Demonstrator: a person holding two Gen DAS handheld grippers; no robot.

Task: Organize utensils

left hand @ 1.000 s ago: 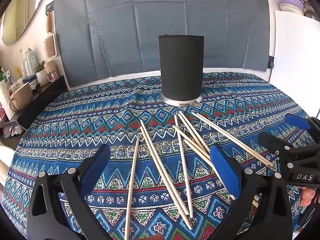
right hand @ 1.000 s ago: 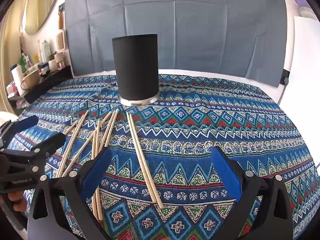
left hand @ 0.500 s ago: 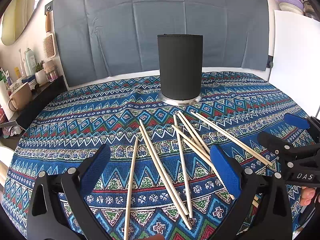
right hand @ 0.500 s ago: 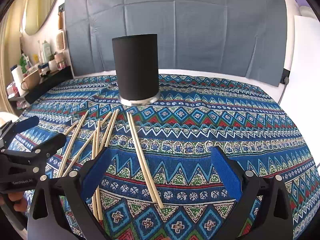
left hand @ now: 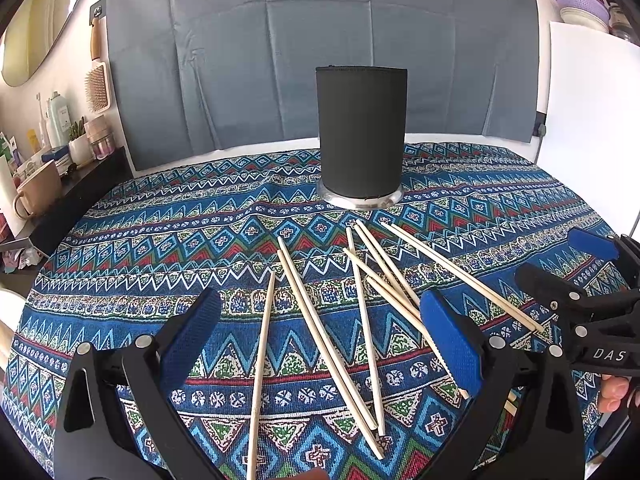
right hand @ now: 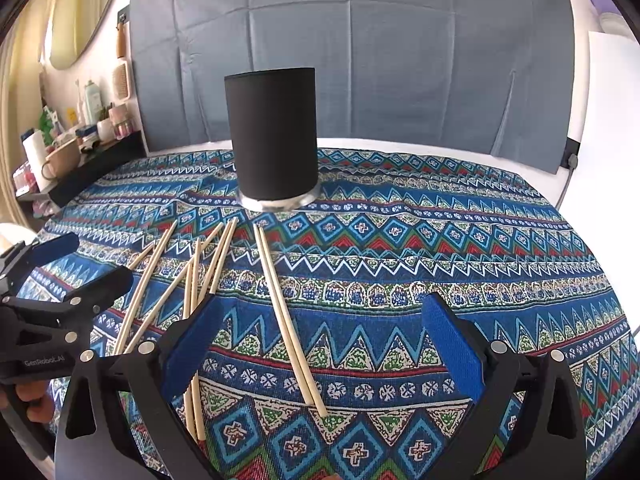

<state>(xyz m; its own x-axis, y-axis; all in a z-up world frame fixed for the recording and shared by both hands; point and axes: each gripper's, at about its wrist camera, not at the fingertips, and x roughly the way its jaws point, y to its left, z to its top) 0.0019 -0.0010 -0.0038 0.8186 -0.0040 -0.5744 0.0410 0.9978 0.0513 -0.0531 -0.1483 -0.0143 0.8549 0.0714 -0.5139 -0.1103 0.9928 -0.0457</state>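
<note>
Several pale wooden chopsticks point(left hand: 320, 320) lie scattered on a blue patterned tablecloth point(left hand: 160, 240), fanning out toward a tall black cylindrical holder point(left hand: 362, 136) on a silver base. My left gripper point(left hand: 320, 344) hovers open over the near ends of the sticks, nothing between its blue pads. In the right wrist view the same chopsticks point(right hand: 288, 320) lie left of centre, in front of the holder point(right hand: 274, 140). My right gripper point(right hand: 320, 344) is open and empty, with one pair of sticks between its fingers on the cloth.
The other gripper shows at each view's edge: right gripper body point(left hand: 580, 312), left gripper body point(right hand: 52, 308). A shelf point(left hand: 60, 184) with a mug, bottles and jars runs along the left. A grey backdrop point(left hand: 320, 40) hangs behind; a white board point(left hand: 592, 120) stands at right.
Both views have barely shifted; the holder sits very slightly higher in the left wrist view. Nothing was taken hold of or let go.
</note>
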